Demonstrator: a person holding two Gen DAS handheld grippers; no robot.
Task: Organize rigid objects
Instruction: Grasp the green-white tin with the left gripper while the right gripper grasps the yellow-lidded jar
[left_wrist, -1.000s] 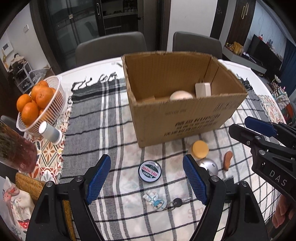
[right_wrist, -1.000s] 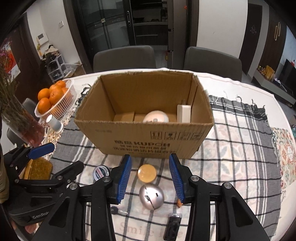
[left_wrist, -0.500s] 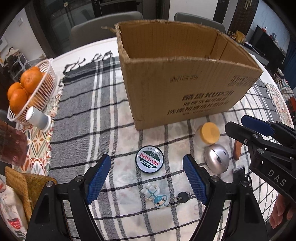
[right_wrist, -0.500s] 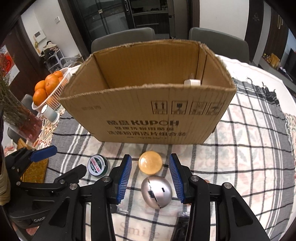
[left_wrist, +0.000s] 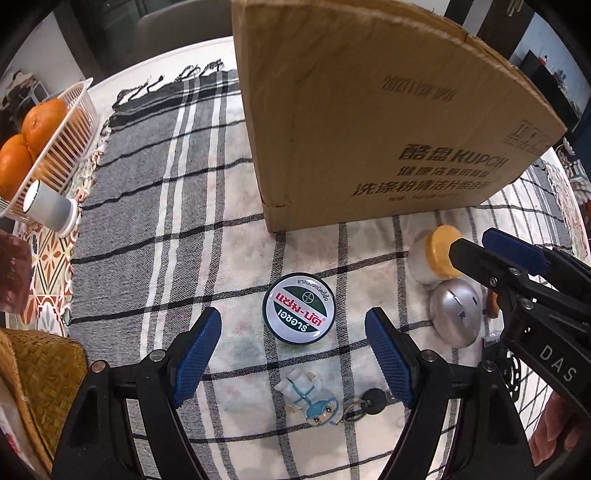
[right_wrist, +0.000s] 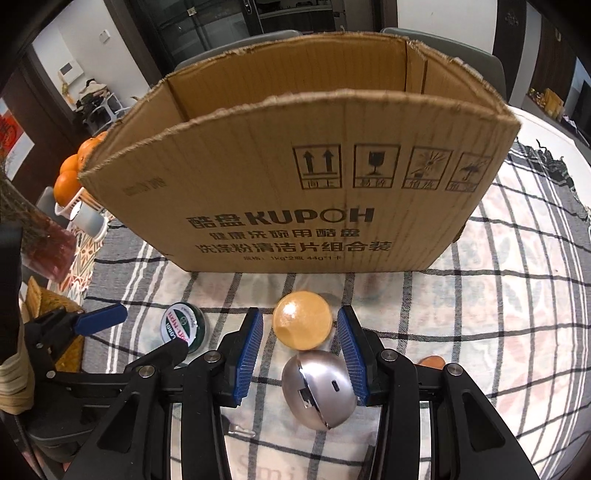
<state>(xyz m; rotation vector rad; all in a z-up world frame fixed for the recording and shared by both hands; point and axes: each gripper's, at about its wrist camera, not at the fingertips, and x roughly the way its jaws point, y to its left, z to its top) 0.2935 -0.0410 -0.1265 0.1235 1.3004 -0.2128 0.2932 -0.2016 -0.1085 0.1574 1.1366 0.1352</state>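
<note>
Both claws lower now: left claw (left_wrist: 293, 354) wide around tin (left_wrist: 299, 309), right claw (right_wrist: 300, 343) open astride orange-lidded jar (right_wrist: 302, 325).

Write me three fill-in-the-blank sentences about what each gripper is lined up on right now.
The left gripper is open, lined up on the round green ____.
The right gripper has its fingers on either side of the jar's ____ lid.
Both the tin and the jar sit in front of the cardboard ____.

Missing words: tin; orange; box
</note>
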